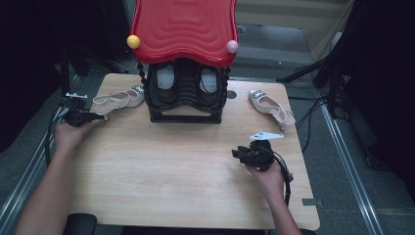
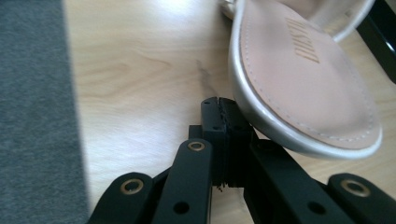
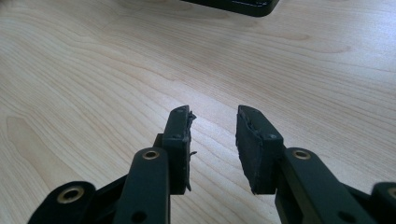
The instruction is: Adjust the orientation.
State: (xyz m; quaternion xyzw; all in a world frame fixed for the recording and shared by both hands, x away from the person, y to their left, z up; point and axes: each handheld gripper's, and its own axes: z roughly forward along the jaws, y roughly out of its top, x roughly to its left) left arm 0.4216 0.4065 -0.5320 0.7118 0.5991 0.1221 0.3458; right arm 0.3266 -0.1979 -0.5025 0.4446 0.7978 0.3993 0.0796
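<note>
left gripper (image 2: 219, 105): jaws pressed together, pads flush, nothing seen between them. heel end of the left shoe (image 2: 303, 70) just beside the jaw tips on their right, overhanging the right jaw; contact not clear. sole facing up, printed lettering visible on the insole. bare table (image 2: 140, 70) ahead of and left of the tips; grey floor (image 2: 32, 116) past the table edge, far left of the jaws.

right gripper (image 3: 214, 126): jaws spread partway, gap empty, only wood grain between the pads. base of the black shoe rack (image 3: 233, 5) well ahead of the tips.

high view: left gripper (image 1: 93, 116) at the table's left edge, tips against the left shoe (image 1: 120, 99). right gripper (image 1: 240, 152) near the table's right side, tips aimed left, well apart from the right shoe (image 1: 271, 106) behind it. shoe rack (image 1: 185, 93) with red top (image 1: 183, 27) between the two shoes.
</note>
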